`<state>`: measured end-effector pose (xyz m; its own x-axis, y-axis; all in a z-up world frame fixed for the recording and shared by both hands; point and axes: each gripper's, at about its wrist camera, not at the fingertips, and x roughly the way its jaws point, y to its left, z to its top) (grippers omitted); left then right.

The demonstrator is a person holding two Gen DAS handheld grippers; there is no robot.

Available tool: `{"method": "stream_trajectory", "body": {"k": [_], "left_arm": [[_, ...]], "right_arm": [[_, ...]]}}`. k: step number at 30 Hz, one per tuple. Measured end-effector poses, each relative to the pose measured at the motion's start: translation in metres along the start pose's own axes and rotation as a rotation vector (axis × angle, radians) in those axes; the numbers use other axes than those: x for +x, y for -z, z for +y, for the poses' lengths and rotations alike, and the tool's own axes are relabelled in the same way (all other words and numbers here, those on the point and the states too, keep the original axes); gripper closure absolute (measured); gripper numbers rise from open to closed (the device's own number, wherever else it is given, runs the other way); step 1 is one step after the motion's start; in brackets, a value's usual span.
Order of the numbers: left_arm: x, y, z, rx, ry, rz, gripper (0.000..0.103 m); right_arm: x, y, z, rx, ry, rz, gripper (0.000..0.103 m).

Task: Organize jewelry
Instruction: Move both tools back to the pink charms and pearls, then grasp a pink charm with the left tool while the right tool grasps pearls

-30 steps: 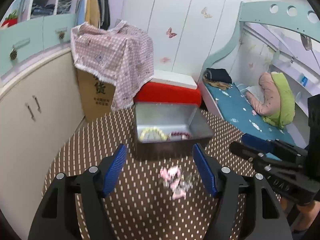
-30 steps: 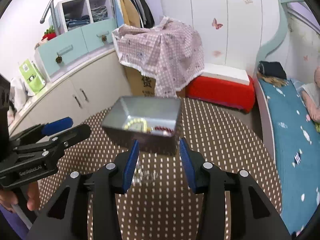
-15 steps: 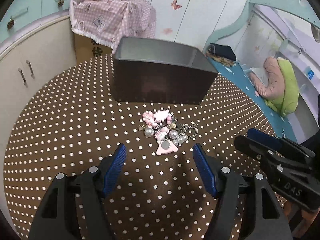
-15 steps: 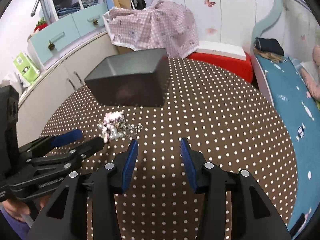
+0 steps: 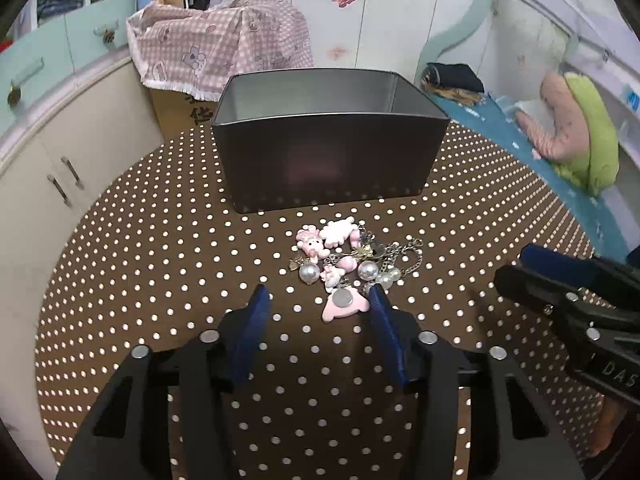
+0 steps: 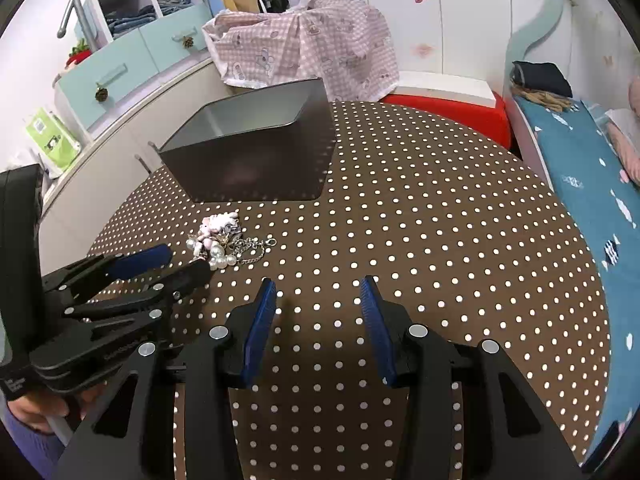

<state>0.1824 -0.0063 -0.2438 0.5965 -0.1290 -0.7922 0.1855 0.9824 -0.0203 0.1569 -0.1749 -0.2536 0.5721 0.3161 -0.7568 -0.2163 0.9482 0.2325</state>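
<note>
The jewelry cluster (image 5: 348, 268) is lying at frame centre on the dotted tablecloth (image 5: 160, 264), just below the metal tin (image 5: 328, 160); the left gripper (image 5: 318, 300) is being closed around its lower edge, fingers apart, nothing pinched; the right gripper (image 6: 318, 290) is being held open over bare cloth.

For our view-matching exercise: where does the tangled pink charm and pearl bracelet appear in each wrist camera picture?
Left wrist view: tangled pink charm and pearl bracelet lies centre, just ahead of the gripper fingers.
Right wrist view: it lies left of centre.
Shared landmark: the dark rectangular metal tin stands just behind it.
</note>
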Motion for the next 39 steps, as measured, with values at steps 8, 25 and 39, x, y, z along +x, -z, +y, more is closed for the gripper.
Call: {"method": "stream_trajectory", "body": {"k": [8,25,39], "left_arm": [[-0.002,0.001,0.013,0.008,0.042,-0.007,0.081],[-0.04,0.016,0.054,-0.087,0.096,-0.053,0.081],[-0.039,0.017,0.069,-0.124,0.14,-0.057,0.081]], "right_arm": [[0.002,0.002,0.005,-0.005,-0.01,0.008,0.059],[0.028,-0.006,0.06,-0.108,-0.06,0.029,0.059],[0.054,-0.018,0.081,-0.2,0.008,0.029,0.075]]}}
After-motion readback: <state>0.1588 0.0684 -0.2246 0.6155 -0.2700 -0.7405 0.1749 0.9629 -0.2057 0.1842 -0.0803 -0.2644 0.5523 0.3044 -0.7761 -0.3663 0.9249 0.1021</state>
